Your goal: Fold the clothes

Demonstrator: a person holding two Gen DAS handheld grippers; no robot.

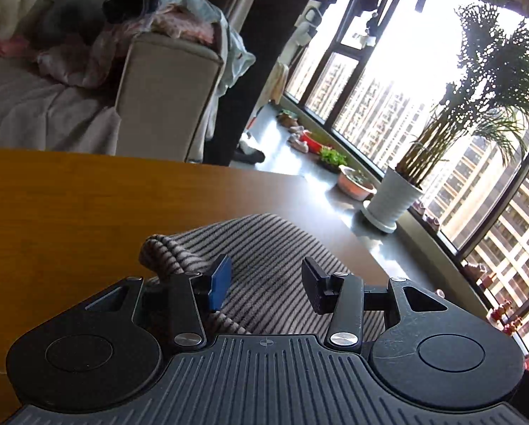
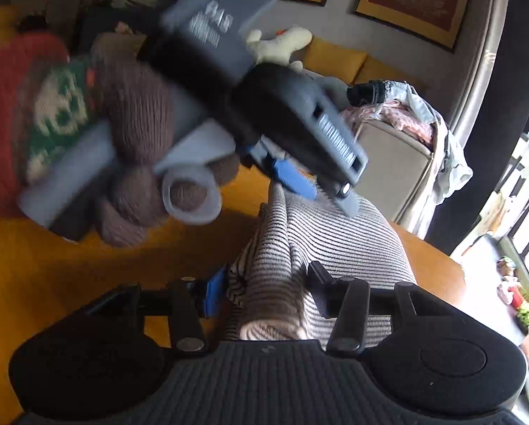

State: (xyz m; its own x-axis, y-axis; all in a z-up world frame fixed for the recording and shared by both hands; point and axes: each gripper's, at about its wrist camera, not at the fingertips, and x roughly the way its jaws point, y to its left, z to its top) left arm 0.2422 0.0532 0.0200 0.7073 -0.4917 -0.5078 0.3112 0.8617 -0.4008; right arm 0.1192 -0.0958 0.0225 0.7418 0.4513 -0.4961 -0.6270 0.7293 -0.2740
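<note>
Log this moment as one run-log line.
task: fold clothes | left gripper: open, over striped garment | right gripper: open, garment fold between fingers | surface: wooden table

Left gripper (image 2: pixel 293 173) blurred (its grip unreadable); striped garment's (image 2: pixel 321 248) near end hidden.

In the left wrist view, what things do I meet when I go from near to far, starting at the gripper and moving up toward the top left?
left gripper → striped garment → wooden table → beige sofa armrest → pile of clothes on top of that armrest.
</note>
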